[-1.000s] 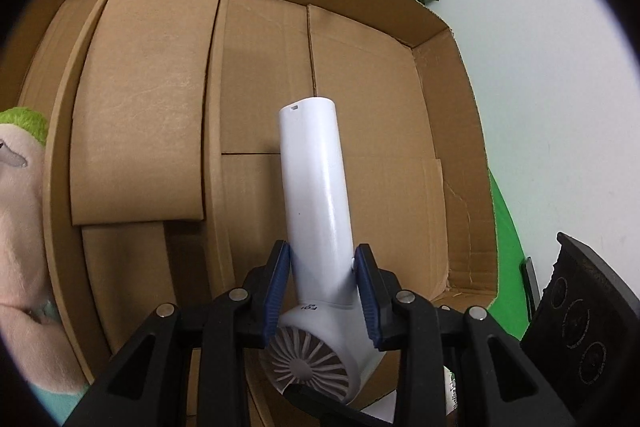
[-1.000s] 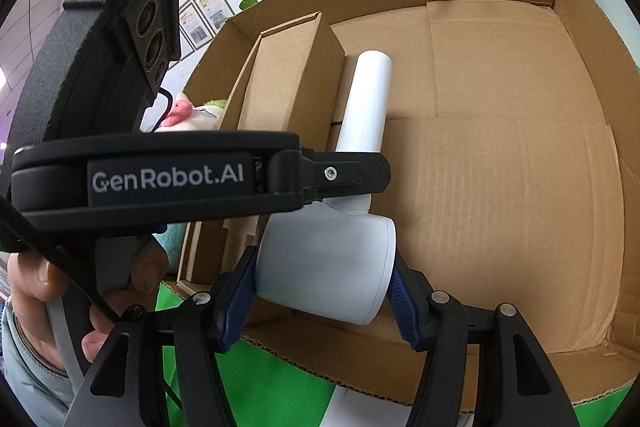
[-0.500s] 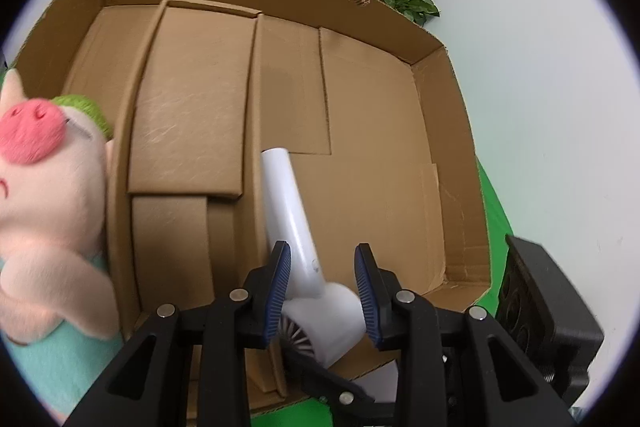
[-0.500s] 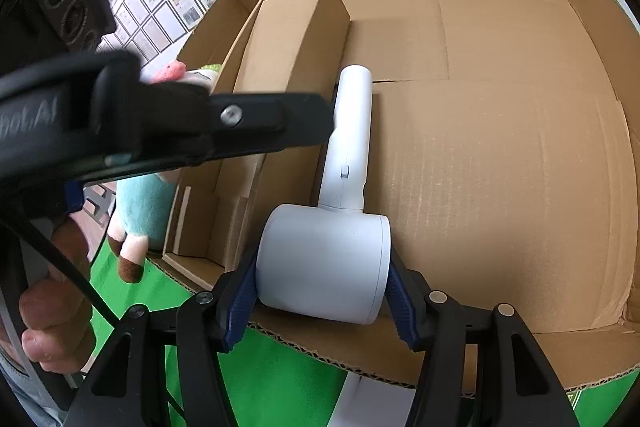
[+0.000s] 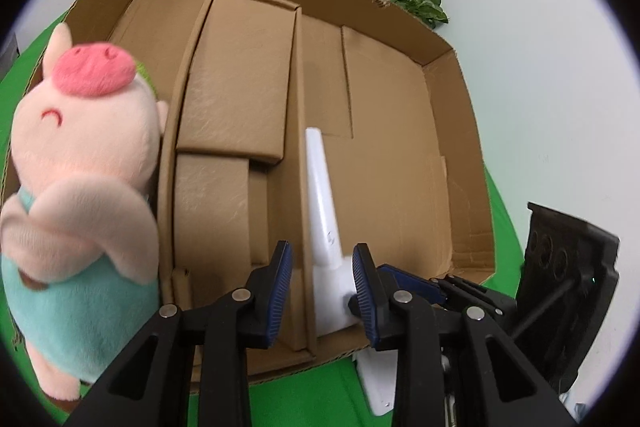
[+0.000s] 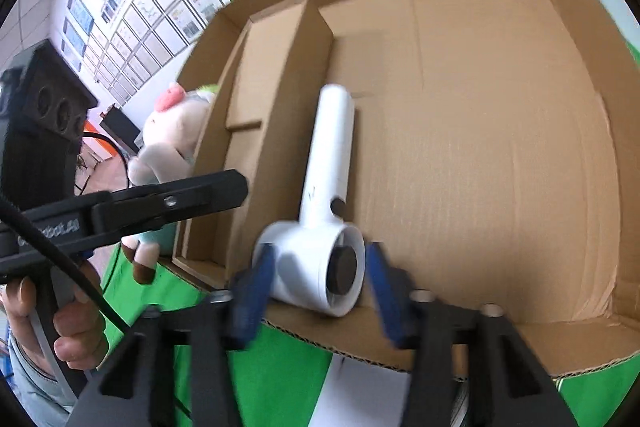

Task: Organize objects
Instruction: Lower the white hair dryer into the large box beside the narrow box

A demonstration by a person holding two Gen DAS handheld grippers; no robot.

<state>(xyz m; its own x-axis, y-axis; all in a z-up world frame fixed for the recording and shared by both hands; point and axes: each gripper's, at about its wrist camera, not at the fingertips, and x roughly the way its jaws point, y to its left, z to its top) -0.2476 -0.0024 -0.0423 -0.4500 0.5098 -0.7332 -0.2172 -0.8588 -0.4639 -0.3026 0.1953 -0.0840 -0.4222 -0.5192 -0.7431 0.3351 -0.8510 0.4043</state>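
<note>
The white hair dryer (image 6: 320, 227) lies in my cardboard box (image 6: 500, 147); right tongs (image 6: 320, 279) spread around its head, closing lately; left tongs (image 5: 322, 283) spread and empty; the plush pig (image 5: 80, 155) waits outside.

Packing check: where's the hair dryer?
Both views: hair dryer lies inside the cardboard box, head at the near edge, handle along the divider.

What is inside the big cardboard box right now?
A white hair dryer lies on the box floor beside a cardboard insert. The floor under the insert is covered. The plush pig stands outside.
</note>
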